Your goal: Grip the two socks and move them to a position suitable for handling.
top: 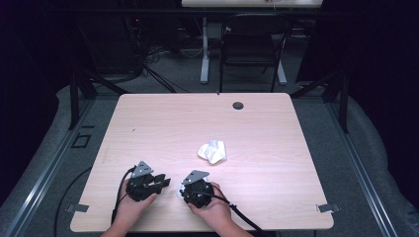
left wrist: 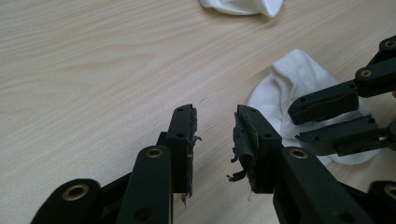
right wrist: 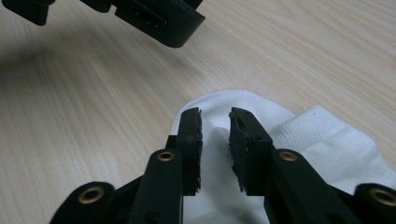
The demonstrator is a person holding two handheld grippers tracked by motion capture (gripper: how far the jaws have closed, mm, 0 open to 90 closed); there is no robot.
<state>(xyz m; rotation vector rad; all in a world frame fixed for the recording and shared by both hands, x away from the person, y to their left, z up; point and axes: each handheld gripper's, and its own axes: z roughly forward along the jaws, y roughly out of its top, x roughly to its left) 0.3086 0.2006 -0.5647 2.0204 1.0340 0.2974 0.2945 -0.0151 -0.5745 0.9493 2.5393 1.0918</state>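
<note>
Both grippers at the near edge of the table, jaws parted, nothing gripped.
Right gripper stands over a white sock, cloth visible between its open pads. Left gripper is open over bare table. A second white sock lies bunched near the table's centre.

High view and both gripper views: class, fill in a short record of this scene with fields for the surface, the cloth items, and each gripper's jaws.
surface: wooden table
near sock: white, flat on the table under the right gripper
far sock: white, crumpled, mid-table
left gripper: jaws apart over bare wood, nothing between them
right gripper: jaws apart above the near sock, not pressing it
hands: one on each gripper, at the table's near edge
</note>
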